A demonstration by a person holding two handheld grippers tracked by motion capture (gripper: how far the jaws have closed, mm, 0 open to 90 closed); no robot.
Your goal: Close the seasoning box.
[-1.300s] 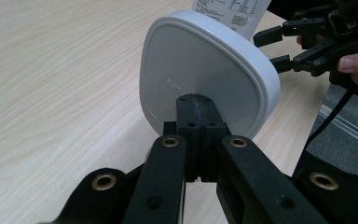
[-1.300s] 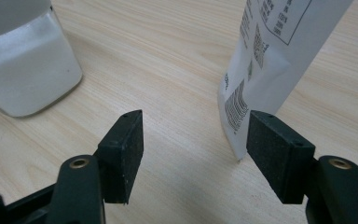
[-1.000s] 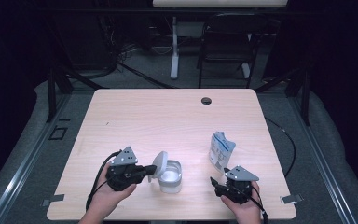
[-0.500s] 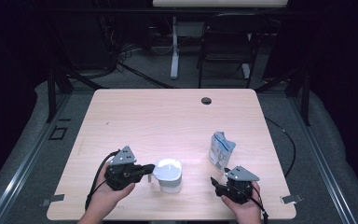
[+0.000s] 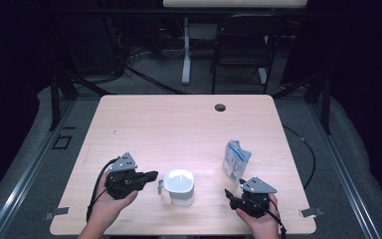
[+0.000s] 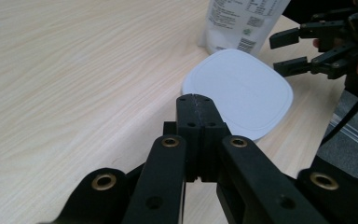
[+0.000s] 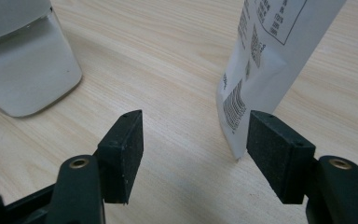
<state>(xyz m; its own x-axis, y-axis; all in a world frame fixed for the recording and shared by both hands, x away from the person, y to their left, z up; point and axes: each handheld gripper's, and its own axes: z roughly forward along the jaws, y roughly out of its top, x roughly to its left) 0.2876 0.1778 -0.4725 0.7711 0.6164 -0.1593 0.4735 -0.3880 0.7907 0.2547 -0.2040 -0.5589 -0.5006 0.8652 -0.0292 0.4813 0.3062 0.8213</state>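
The light wooden table point(image 5: 189, 129) is the largest thing, a small round grommet hole point(image 5: 220, 107) near its far edge. On its near half stands a white, rounded-square container point(image 5: 179, 186) with its lid point(image 6: 242, 91) lying flat and closed on top; the lower body looks translucent in the right gripper view point(image 7: 25, 70). A small tab or handle juts from the container's side towards the left gripper, though it is too small to make out well.

Next in size is a white stand-up pouch point(image 5: 236, 162) with blue at its top and printed labels and barcodes on its face point(image 7: 261, 60). It stands upright on the table, well apart from the container.

The left gripper point(image 5: 149, 176) is held in the person's left hand point(image 5: 107, 206), pointing level at the container's side. Its jaws are pressed together with nothing between them — in the left gripper view point(image 6: 195, 100) the closed tips lie just in front of the near edge of the lid, at about lid height; whether they touch it cannot be told. Beyond the lid, past the tips, stands the pouch.

The right gripper point(image 5: 230, 198) sits in the right hand point(image 5: 261, 221). Its jaws are spread wide and hold nothing point(image 7: 193, 135). The pouch's lower corner stands just ahead of the right-hand jaw — near it but apart — and the container lies ahead and off beyond the left-hand jaw.
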